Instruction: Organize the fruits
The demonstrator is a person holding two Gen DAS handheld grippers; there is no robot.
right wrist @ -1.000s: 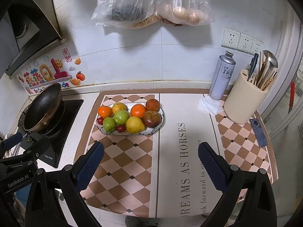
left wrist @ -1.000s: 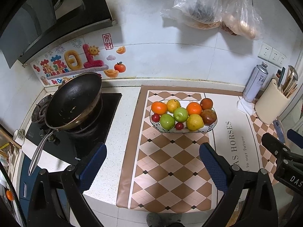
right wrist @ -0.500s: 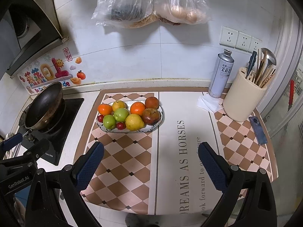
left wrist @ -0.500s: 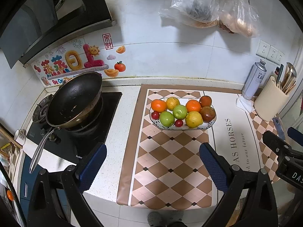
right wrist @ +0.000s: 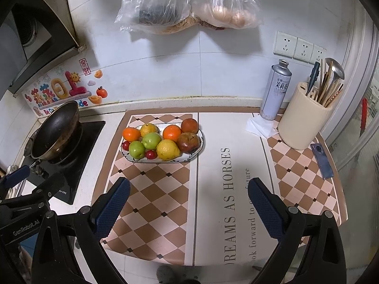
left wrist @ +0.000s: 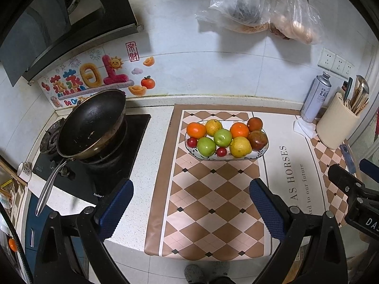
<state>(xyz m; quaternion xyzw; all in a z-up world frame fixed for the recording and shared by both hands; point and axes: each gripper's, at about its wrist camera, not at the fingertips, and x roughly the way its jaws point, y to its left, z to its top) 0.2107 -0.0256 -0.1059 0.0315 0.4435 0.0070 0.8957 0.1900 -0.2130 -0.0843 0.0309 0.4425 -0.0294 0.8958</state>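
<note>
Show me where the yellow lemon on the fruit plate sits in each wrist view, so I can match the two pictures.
Left wrist: the lemon lies just right of centre, at the plate's near edge, next to the dark red apple.
Right wrist: the lemon lies left of centre, again at the near edge beside that apple.
Shared landmark: the cream utensil holder, at the right in both views.

The right gripper [right wrist: 189, 200] hangs with jaws spread wide and nothing between them, above the checkered mat [right wrist: 151, 189]. Beyond it on the mat sits the fruit plate [right wrist: 200, 139], holding oranges, green apples, a lemon [right wrist: 167, 149] and dark red fruit. Right of the plate stand a spray can [right wrist: 276, 90] and a utensil holder [right wrist: 302, 124].
</note>
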